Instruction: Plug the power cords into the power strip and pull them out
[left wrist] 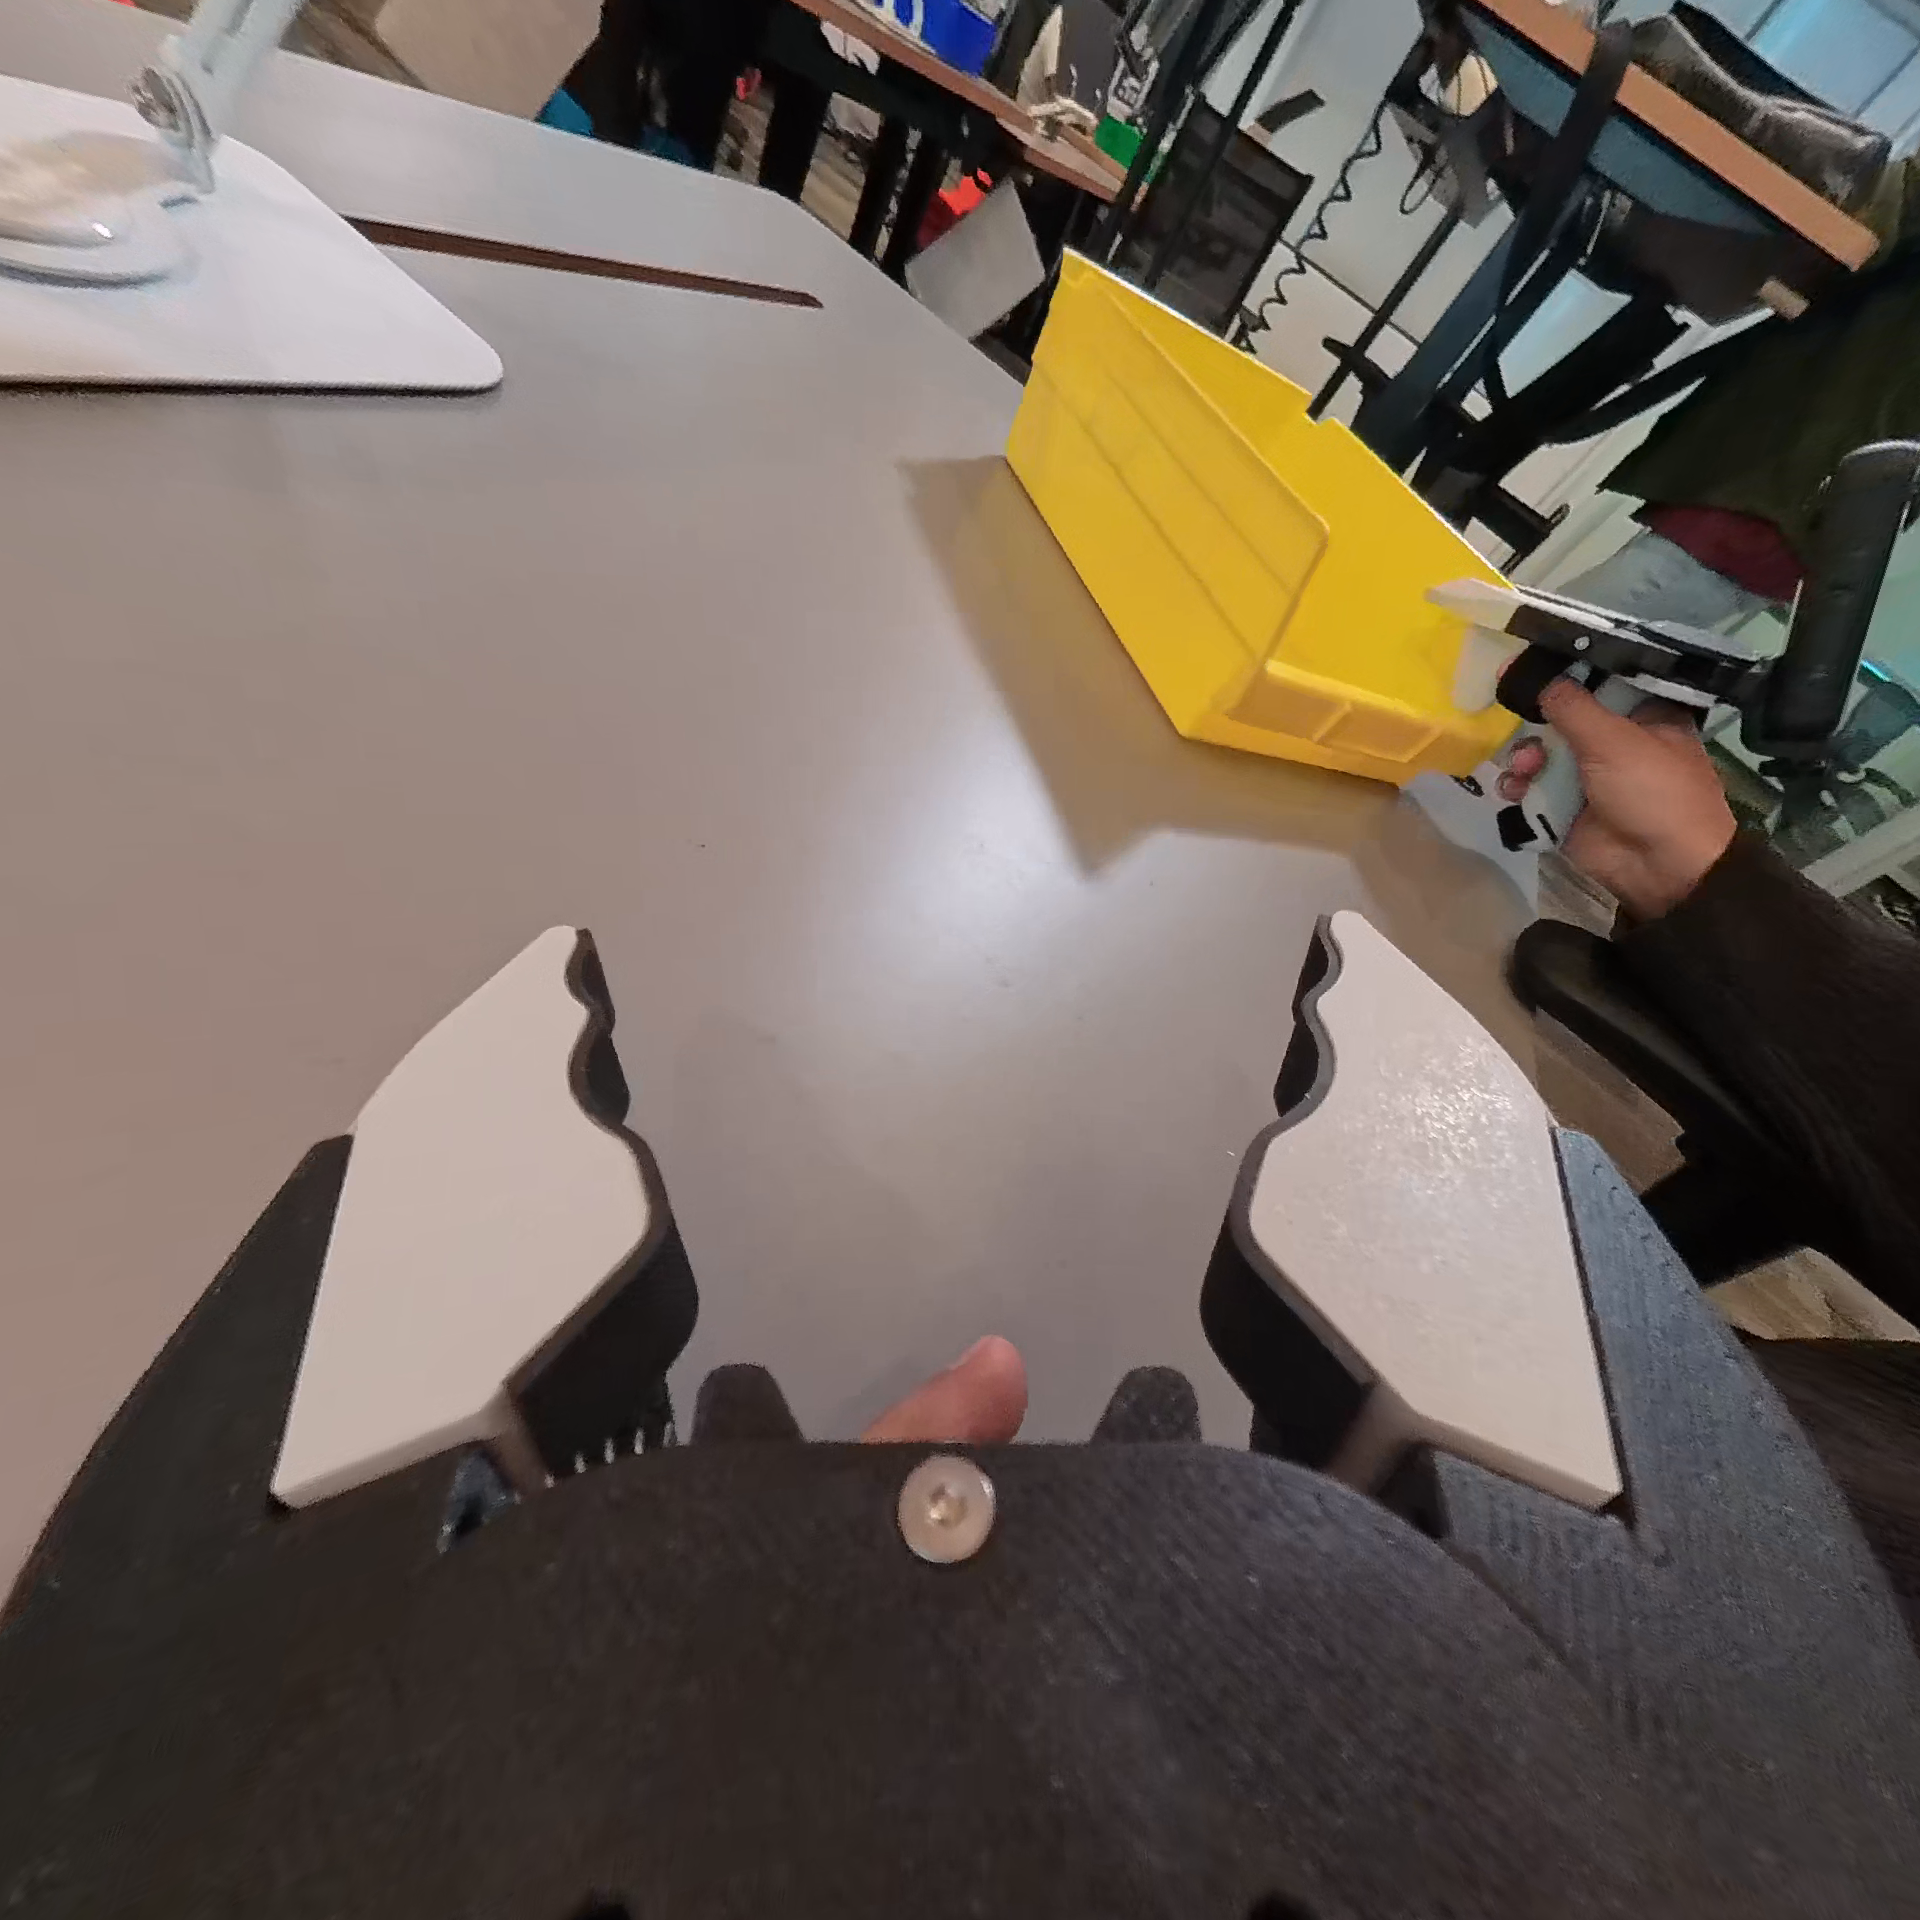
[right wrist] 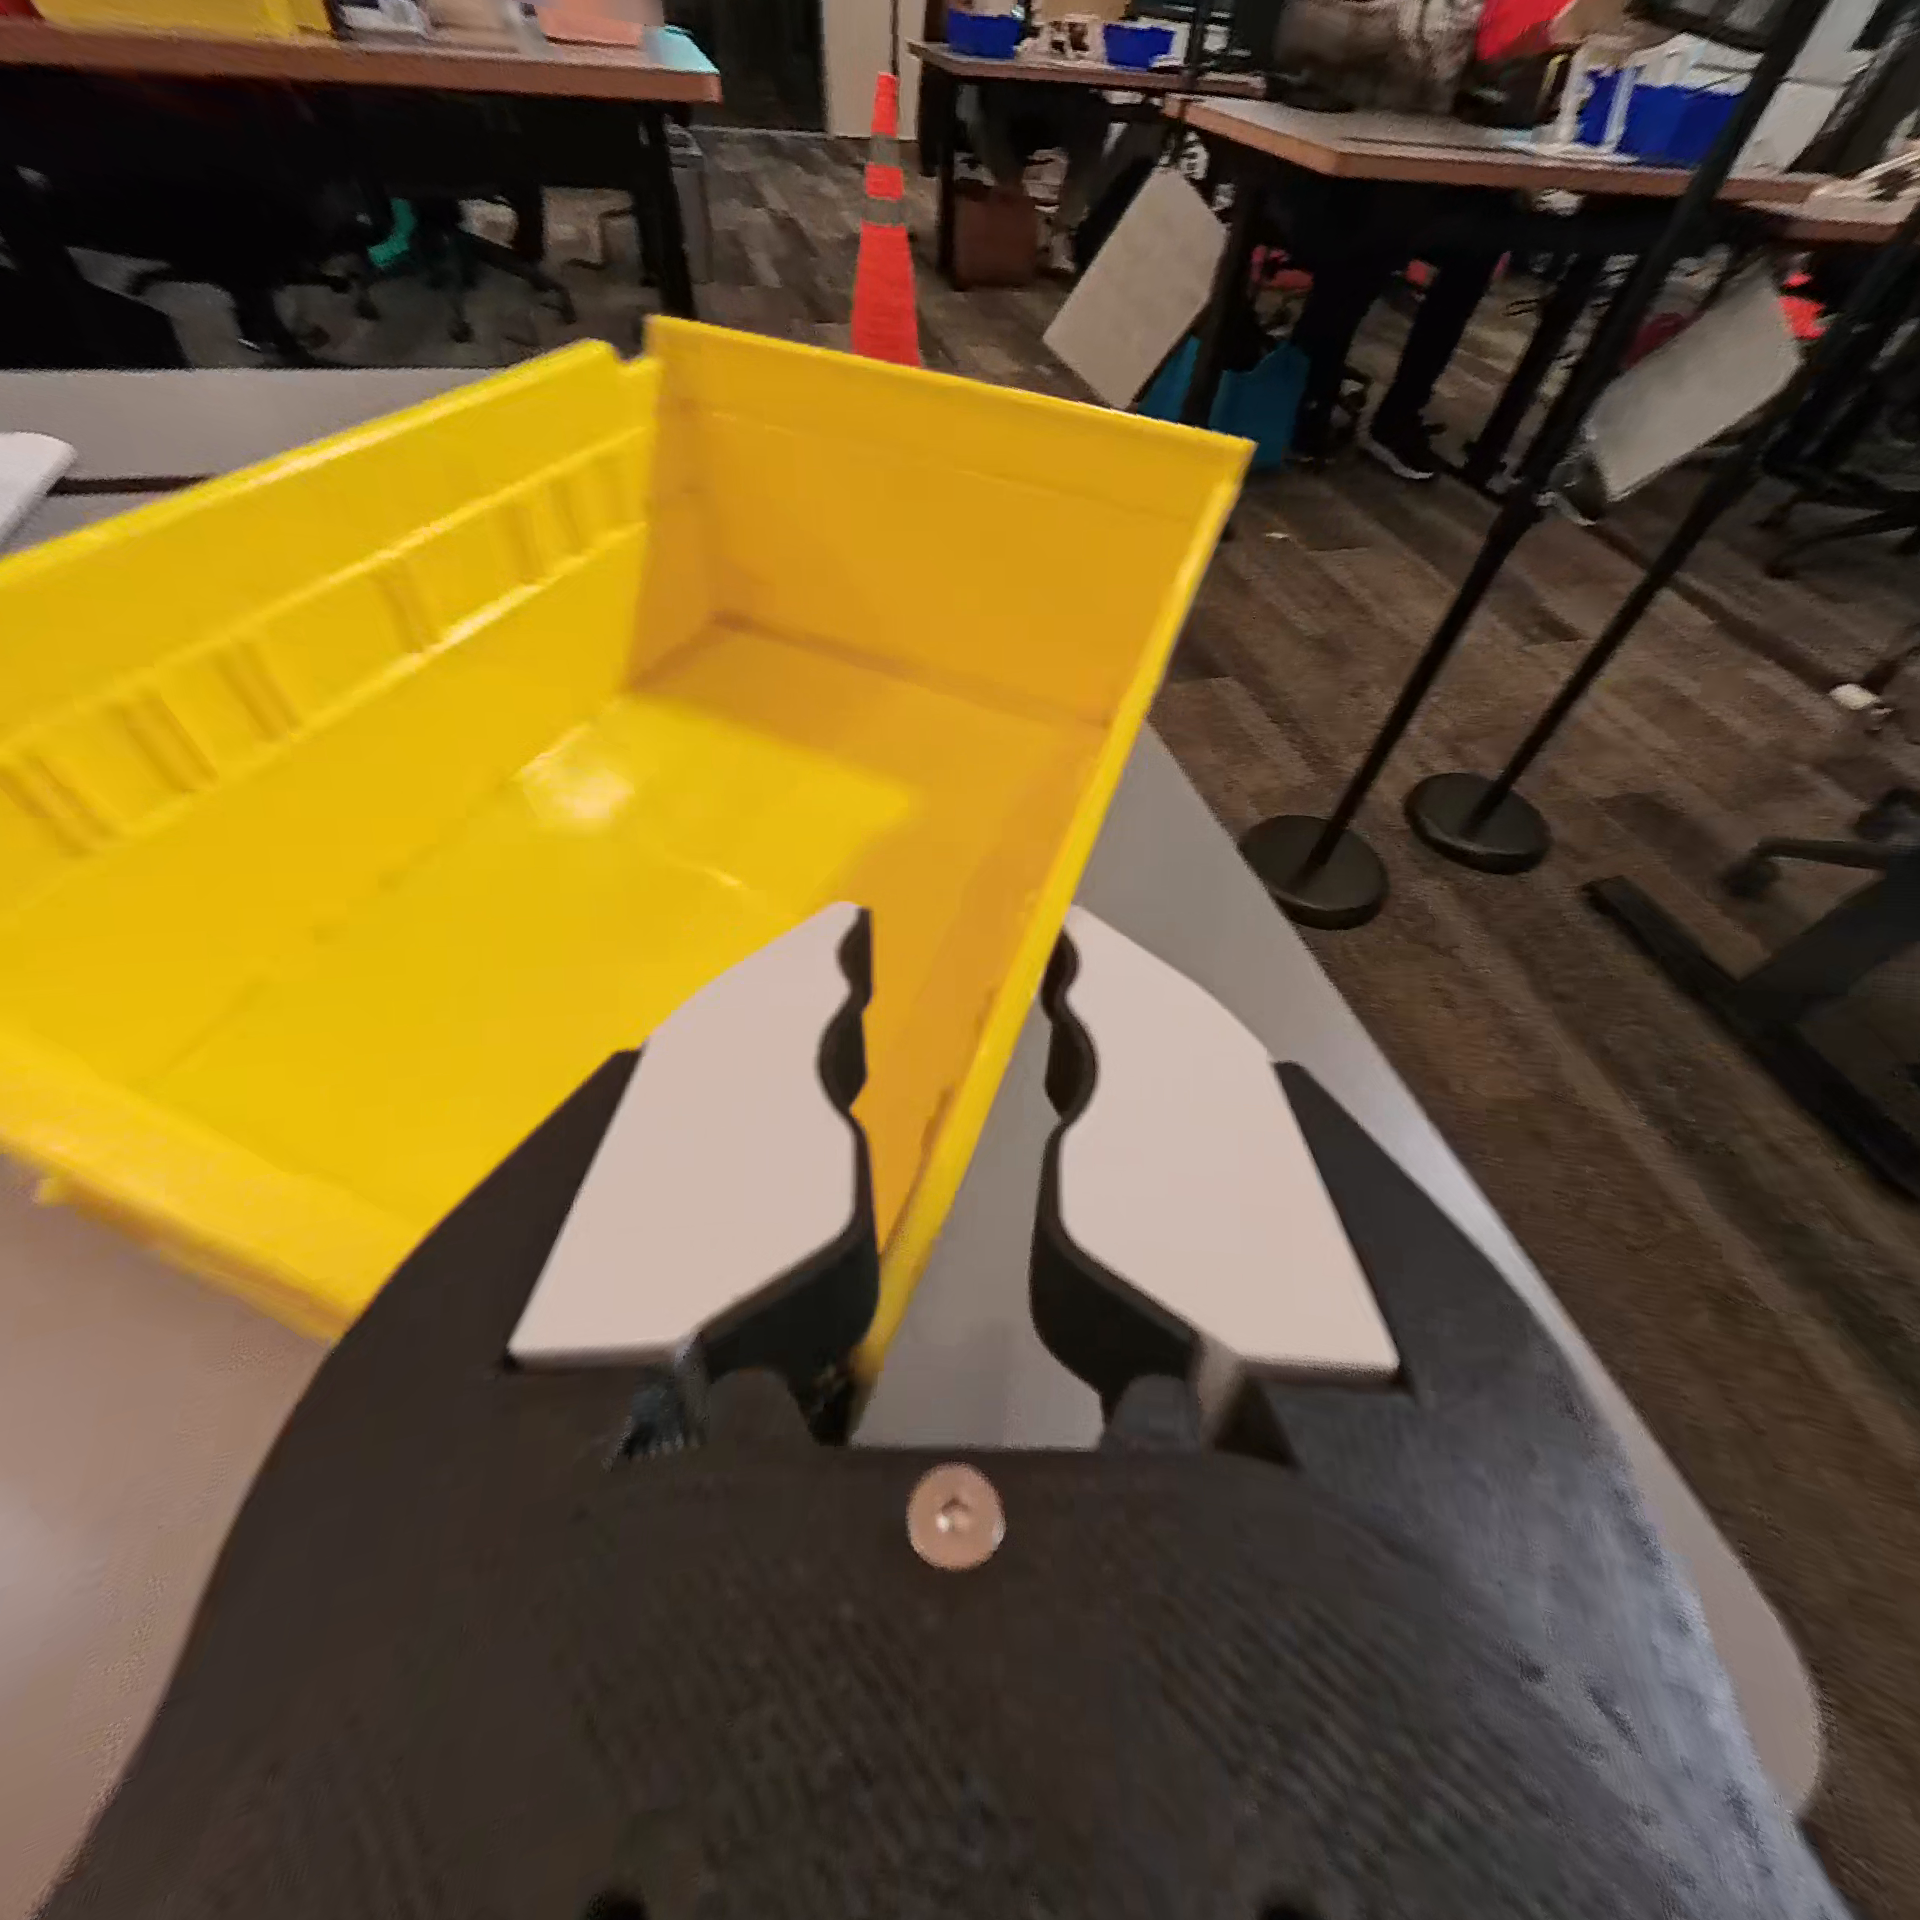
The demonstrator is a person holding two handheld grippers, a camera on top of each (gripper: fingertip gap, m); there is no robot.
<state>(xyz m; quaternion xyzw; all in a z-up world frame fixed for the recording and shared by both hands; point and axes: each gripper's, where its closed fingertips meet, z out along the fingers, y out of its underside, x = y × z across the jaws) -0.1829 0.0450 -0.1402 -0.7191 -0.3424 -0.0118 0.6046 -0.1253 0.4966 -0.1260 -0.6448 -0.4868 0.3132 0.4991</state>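
Fingers of the right gripper are straddling the empty yellow plastic bin's side wall — not clamped; left gripper, well apart from it, gaping empty — cords, strip unseen; probably setup.

My left gripper hovers with its fingers spread wide, nothing between them, my thumb peeking out behind the base. My right gripper has its fingers drawn close with a narrow gap (whether they pinch I cannot tell). My right hand wraps its handle, dark sleeve behind.
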